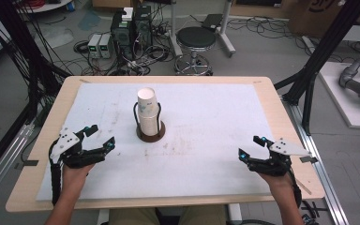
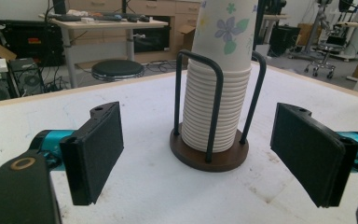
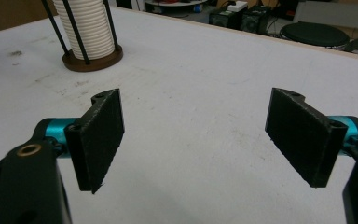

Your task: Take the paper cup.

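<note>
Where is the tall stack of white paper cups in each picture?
High view: the tall stack of white paper cups stands mid-table.
Left gripper view: centre, large, flower print on the top cup.
Right gripper view: top left corner.
Shared landmark: the round brown wooden base with dark wire loops.

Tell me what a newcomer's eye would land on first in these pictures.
The tall stack of paper cups stands upright in a dark wire holder near the middle of the white mat, its top cup printed with flowers. Toward the near edge, the left gripper and right gripper sit apart at either side, both open with nothing between their fingers. The left gripper points straight at the stack.
</note>
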The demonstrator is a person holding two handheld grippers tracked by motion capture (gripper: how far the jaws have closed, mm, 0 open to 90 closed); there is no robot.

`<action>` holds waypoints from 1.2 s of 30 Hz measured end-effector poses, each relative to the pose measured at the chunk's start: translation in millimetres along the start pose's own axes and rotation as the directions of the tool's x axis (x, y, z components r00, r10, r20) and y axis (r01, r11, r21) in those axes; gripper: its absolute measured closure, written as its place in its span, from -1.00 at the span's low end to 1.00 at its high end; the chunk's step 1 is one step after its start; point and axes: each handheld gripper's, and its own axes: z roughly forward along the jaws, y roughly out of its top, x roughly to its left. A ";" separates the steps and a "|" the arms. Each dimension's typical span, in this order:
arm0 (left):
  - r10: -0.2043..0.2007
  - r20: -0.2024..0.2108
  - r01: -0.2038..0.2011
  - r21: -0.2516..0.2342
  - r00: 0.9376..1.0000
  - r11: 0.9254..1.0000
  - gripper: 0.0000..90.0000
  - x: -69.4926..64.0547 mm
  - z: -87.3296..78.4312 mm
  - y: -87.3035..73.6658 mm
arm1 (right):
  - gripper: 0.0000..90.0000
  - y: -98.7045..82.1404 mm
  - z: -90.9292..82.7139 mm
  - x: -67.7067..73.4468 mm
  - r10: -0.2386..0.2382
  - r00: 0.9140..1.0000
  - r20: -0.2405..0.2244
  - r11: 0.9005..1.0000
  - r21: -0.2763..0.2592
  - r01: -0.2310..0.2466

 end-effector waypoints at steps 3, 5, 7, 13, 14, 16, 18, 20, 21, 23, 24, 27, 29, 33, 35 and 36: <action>-0.001 0.001 0.001 0.001 1.000 1.000 -0.62 0.0 1.2 0.1 | -0.56 -0.7 0.1 0.2 0.002 1.000 -0.005 1.000 0.004 -0.002; -0.004 0.005 0.004 0.004 1.000 1.000 -0.63 -0.3 3.7 0.0 | -0.56 -1.5 0.4 -0.2 0.004 1.000 -0.006 1.000 0.006 -0.003; -0.007 0.009 0.007 0.008 1.000 1.000 -0.63 0.2 6.5 -0.1 | -0.56 -1.7 0.6 -0.9 0.006 1.000 -0.006 1.000 0.007 -0.006; -0.025 0.018 0.024 0.019 1.000 1.000 -0.63 2.3 15.5 3.4 | -0.56 -2.9 1.5 -0.9 0.008 1.000 -0.015 1.000 0.018 -0.007; -0.020 0.020 0.019 0.023 1.000 1.000 -0.63 2.5 17.0 4.6 | -0.56 -2.9 1.4 -0.5 0.014 1.000 -0.017 1.000 0.019 -0.014; -0.011 0.018 0.011 0.025 1.000 1.000 -0.63 2.0 18.7 8.2 | -0.56 -1.4 1.0 0.7 0.009 1.000 -0.020 1.000 0.020 -0.008; -0.004 0.015 0.004 0.016 1.000 1.000 -0.63 1.6 19.6 12.5 | -0.56 -0.2 0.1 2.7 0.007 1.000 -0.024 1.000 0.022 -0.007; -0.007 0.021 0.007 0.018 1.000 1.000 -0.63 1.4 21.2 17.6 | -0.56 0.3 0.0 4.0 -0.002 1.000 -0.027 1.000 0.024 0.003; -0.002 0.025 0.002 0.020 1.000 1.000 -0.63 1.6 22.0 19.9 | -0.56 0.5 -0.3 4.1 -0.004 1.000 -0.029 1.000 0.024 0.005; 0.012 0.034 -0.013 0.020 0.999 1.000 -0.63 0.4 24.4 27.5 | -0.56 1.3 -0.2 4.3 -0.006 1.000 -0.029 1.000 0.023 0.007; 0.020 0.039 -0.020 0.019 0.999 1.000 -0.63 -0.3 25.9 31.1 | -0.56 1.6 -0.1 4.4 -0.004 1.000 -0.030 1.000 0.023 0.004; 0.028 0.048 -0.028 0.018 0.998 0.999 -0.63 -1.7 31.3 41.3 | -0.56 2.2 -0.3 4.0 -0.007 1.000 -0.030 1.000 0.022 0.008; 0.031 0.057 -0.032 0.015 0.998 0.999 -0.63 -2.5 36.0 47.3 | -0.56 2.5 -0.4 3.8 -0.004 1.000 -0.030 1.000 0.022 0.005; 0.028 0.086 -0.030 0.026 0.996 0.999 -0.62 -3.4 46.0 58.3 | -0.56 2.4 -0.7 3.2 -0.005 1.000 -0.030 1.000 0.020 0.006; 0.028 0.090 -0.032 0.034 0.996 0.999 -0.62 -3.3 48.8 60.6 | -0.56 2.8 -1.0 3.6 0.004 1.000 -0.030 1.000 0.020 -0.003; 0.026 0.096 -0.030 0.040 0.995 0.999 -0.62 -3.7 54.2 64.7 | -0.56 2.9 -1.1 3.6 0.003 1.000 -0.029 1.000 0.018 -0.003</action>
